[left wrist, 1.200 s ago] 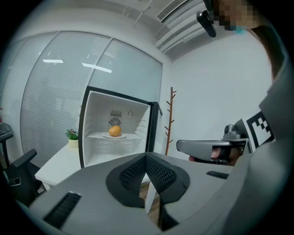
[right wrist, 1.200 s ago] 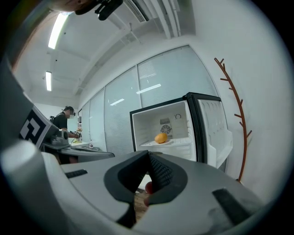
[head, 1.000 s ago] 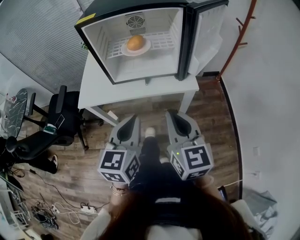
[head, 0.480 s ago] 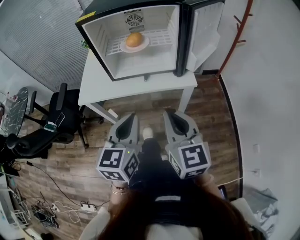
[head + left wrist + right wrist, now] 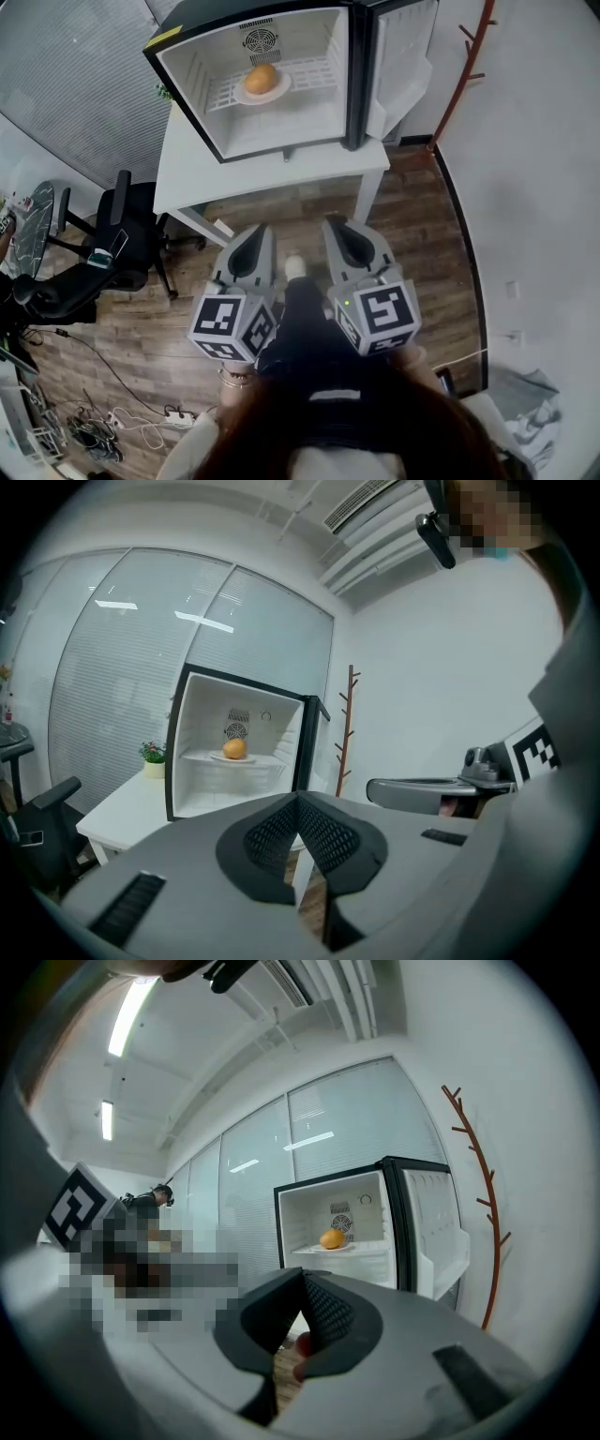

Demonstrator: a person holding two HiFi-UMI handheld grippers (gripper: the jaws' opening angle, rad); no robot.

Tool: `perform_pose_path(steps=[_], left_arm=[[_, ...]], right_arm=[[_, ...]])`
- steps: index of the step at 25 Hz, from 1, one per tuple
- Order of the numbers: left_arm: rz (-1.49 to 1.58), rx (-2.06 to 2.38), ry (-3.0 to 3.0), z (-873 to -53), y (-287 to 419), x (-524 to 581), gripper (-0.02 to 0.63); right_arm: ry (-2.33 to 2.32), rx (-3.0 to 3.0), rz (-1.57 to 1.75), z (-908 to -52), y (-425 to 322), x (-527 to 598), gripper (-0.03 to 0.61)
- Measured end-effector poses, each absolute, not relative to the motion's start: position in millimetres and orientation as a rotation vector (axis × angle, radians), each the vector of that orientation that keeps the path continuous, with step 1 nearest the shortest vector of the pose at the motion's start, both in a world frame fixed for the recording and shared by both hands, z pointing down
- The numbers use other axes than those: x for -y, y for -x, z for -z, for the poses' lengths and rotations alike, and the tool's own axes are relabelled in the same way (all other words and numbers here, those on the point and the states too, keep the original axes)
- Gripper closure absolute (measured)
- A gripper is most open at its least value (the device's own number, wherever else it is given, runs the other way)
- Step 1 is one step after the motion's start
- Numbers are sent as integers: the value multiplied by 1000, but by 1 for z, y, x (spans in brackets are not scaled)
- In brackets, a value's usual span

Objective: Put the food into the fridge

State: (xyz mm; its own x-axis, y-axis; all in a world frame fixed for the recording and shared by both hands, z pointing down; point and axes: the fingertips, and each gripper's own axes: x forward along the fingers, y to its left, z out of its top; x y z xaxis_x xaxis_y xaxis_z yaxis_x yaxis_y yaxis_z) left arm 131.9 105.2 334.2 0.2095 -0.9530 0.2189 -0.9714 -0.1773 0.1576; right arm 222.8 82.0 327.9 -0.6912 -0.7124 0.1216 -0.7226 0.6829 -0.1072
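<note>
A small black fridge (image 5: 281,141) stands open on a white table (image 5: 281,173), its door (image 5: 398,56) swung to the right. On its wire shelf an orange food item (image 5: 261,78) lies on a white plate (image 5: 264,92); the same food (image 5: 234,748) (image 5: 331,1238) shows in both gripper views. My left gripper (image 5: 251,246) and right gripper (image 5: 339,236) are held side by side well in front of the table, over the wooden floor. Both are shut with nothing between their jaws.
A black office chair (image 5: 103,253) stands left of the table. Cables and a power strip (image 5: 112,422) lie on the floor at lower left. A small potted plant (image 5: 152,757) sits on the table beside the fridge. A brown coat stand (image 5: 459,66) rises at the right wall.
The view has shifted slightly, so the fridge and table sit a little higher and further left in the picture. Both grippers stay shut and close together.
</note>
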Motion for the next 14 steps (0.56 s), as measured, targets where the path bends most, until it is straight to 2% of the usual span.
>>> perform_pose_path(steps=[14], left_arm=[[-75,1828,-2214,-339,-120,-99,611]], right_arm=[[-1187,2832,-225,-329,-211,-80,581]])
